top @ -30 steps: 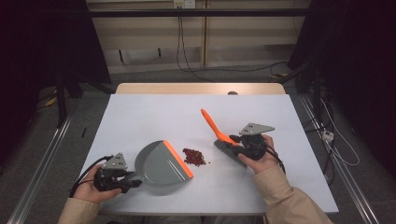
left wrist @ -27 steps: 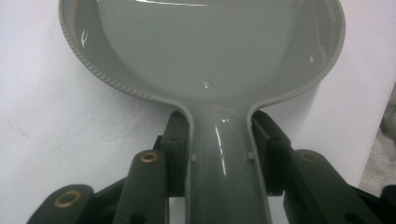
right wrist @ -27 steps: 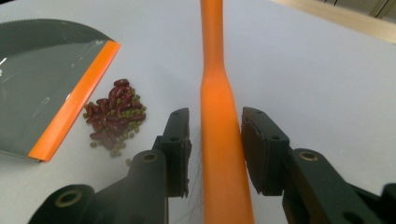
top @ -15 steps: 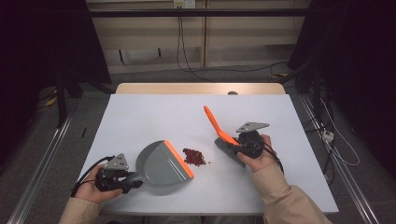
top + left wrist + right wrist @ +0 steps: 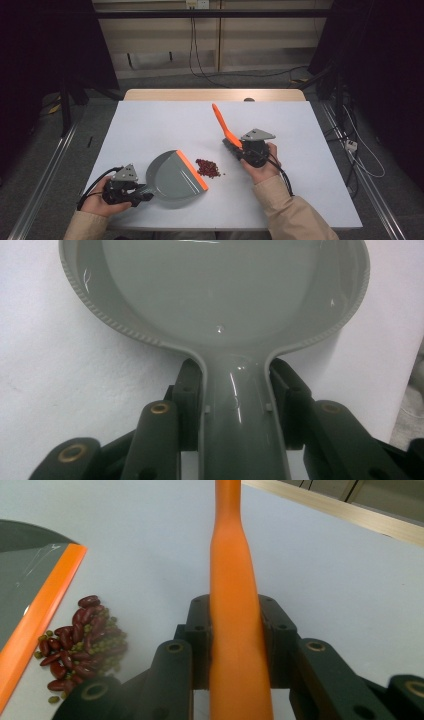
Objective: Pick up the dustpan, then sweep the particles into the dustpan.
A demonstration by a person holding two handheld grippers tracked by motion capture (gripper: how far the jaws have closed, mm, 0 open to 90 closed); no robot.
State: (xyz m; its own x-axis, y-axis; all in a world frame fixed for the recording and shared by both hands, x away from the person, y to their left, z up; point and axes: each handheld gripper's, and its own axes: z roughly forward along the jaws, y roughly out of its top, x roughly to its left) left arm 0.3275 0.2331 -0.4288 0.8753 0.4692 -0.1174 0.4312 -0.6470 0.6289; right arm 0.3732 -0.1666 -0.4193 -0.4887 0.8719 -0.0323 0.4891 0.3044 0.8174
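A grey dustpan (image 5: 170, 176) with an orange front lip (image 5: 192, 170) lies flat at the table's near left. My left gripper (image 5: 142, 191) is shut on its handle (image 5: 240, 415), and both pads press the handle's sides in the left gripper view, at the left gripper (image 5: 239, 405). A small pile of red and green beans (image 5: 208, 168) lies just in front of the lip. To the right of the pile, my right gripper (image 5: 239, 144) has just been closing and is shut on the orange brush handle (image 5: 232, 555), which rises up and away. The brush's dark bristles (image 5: 230, 146) rest by the table.
The white table top (image 5: 150, 125) has open room at the back and on both sides. Its wooden far edge (image 5: 210, 95) borders a dark floor with cables. In the right gripper view the beans (image 5: 82, 640) lie beside the dustpan lip (image 5: 45, 605).
My right gripper has shifted left with the brush, closer to the bean pile. The left gripper and the dustpan have stayed in place.
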